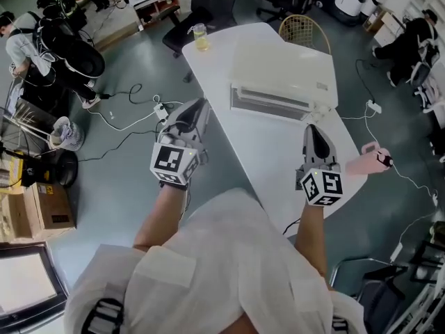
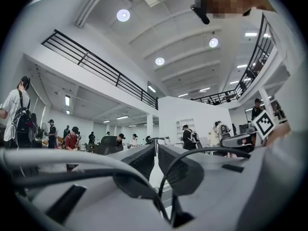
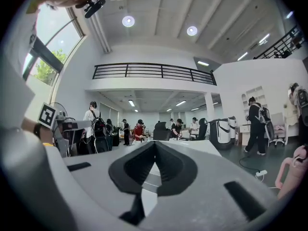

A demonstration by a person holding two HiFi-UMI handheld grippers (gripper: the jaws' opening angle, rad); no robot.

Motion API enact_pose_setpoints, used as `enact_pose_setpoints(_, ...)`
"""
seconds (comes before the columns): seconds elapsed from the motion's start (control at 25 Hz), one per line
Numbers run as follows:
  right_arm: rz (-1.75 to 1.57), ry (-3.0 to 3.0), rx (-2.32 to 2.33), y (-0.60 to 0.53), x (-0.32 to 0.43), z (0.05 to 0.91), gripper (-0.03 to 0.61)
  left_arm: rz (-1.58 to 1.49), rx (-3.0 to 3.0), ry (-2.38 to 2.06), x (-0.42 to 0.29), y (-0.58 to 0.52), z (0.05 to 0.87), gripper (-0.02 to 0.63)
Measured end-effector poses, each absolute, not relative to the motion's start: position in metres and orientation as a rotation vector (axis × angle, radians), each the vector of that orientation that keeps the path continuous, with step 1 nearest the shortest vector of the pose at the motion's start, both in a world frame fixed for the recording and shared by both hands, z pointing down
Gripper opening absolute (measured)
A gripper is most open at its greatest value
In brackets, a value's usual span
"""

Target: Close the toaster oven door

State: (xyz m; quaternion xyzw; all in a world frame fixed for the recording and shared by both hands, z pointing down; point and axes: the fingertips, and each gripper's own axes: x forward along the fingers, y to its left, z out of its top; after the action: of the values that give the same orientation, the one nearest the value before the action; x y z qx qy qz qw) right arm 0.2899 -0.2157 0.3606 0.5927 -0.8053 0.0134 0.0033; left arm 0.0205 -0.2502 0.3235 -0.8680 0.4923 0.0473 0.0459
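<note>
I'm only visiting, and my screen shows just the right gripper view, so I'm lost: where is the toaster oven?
Observer: In the head view, the toaster oven sits on the white table, ahead of the right gripper.
Operator: Is it hanging open?
Observer: It doesn't look so. Its door seems upright, with nothing folded out onto the table.
Operator: I see another gripper at my left. Is it holding anything?
Observer: No. In its own view, the left gripper has its jaws together with nothing between them.
</note>
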Motion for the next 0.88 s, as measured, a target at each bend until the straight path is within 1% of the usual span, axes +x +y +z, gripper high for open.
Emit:
enact_pose_setpoints(0.4, -0.02, -2.532, 1.893, -0.175, 0.318, 0.334, 0.003, 0.154, -2.647, 1.496, 0.048, -0.224, 0.316, 0.025)
enact_pose_setpoints(0.88, -0.059, -2.505, 1.9, -0.134, 0.341, 0.333, 0.003, 0.172, -2.619, 1.507, 0.068, -0.178, 0.314, 0.025)
